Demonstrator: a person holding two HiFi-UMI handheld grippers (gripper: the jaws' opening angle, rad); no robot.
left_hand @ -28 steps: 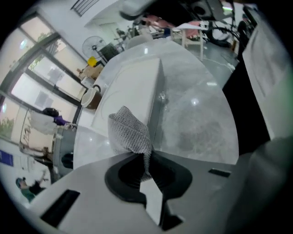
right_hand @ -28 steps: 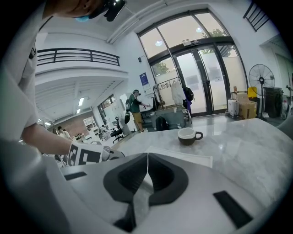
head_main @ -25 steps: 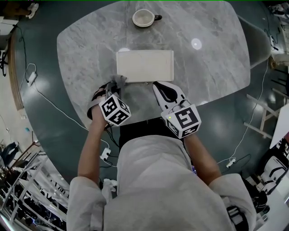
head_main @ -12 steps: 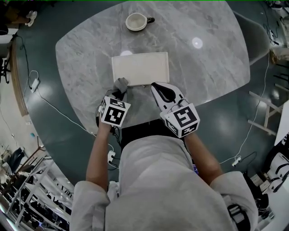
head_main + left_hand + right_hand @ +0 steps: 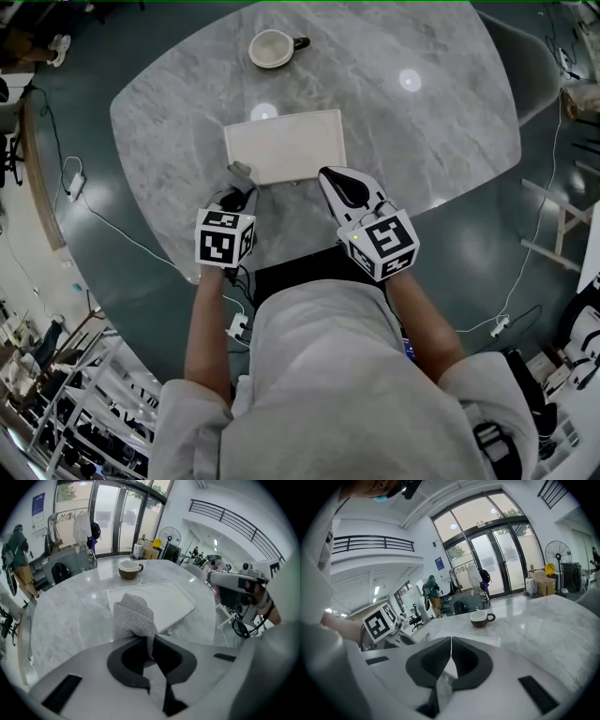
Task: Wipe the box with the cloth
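Observation:
A flat white box (image 5: 284,146) lies in the middle of the marble table (image 5: 169,103); it also shows as the white box (image 5: 154,602) and as a thin white slab (image 5: 480,641). My left gripper (image 5: 239,178) is shut on a grey knitted cloth (image 5: 134,617), which stands up from the jaws just before the box's near left corner. From above the cloth (image 5: 239,172) is a small grey tuft at that corner. My right gripper (image 5: 339,180) is shut with nothing in it, beside the box's near right corner.
A cup (image 5: 271,47) with a dark handle stands at the far side of the table, also seen as a cup (image 5: 129,569) and a cup (image 5: 480,618). Cables (image 5: 103,211) run over the floor left of the table. The table's near edge is close to both grippers.
The left gripper with the cloth has drawn back toward me and slightly left, off the box's near left corner. The right gripper has hardly moved.

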